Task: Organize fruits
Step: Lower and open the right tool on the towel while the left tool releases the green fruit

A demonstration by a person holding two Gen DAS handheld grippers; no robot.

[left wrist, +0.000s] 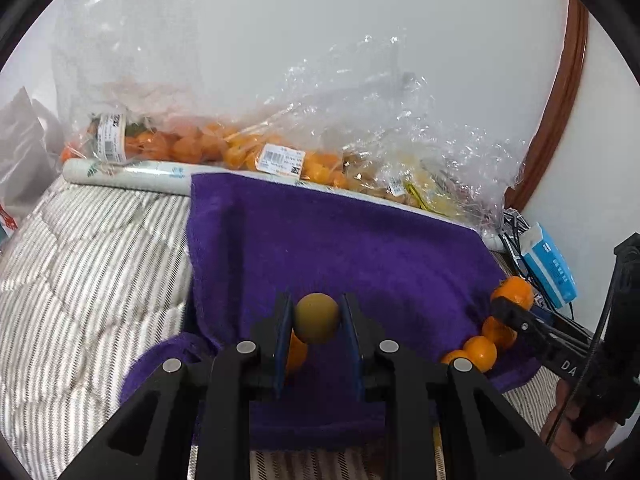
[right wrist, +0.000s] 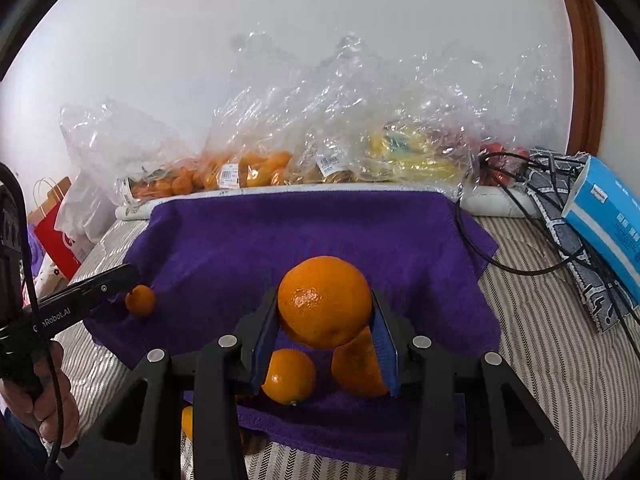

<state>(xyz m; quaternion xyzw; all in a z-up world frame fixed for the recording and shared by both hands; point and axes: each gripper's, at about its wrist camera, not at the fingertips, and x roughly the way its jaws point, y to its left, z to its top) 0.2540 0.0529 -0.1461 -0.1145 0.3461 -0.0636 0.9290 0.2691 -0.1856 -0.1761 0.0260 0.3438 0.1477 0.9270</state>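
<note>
The left claw [left wrist: 316, 322] clenches a small yellowish fruit [left wrist: 317, 318] between its pads; the right claw [right wrist: 325, 312] grasps a big orange [right wrist: 325, 302], two oranges [right wrist: 290, 376] lying under it on the purple towel [right wrist: 320, 232]

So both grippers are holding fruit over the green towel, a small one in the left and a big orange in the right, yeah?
Not quite: the towel is purple, as both wrist views show. The left gripper holds the small fruit, the right gripper the big orange.

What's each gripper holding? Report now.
Left gripper: closed on a small yellowish-green fruit.
Right gripper: closed on a large orange.
</note>
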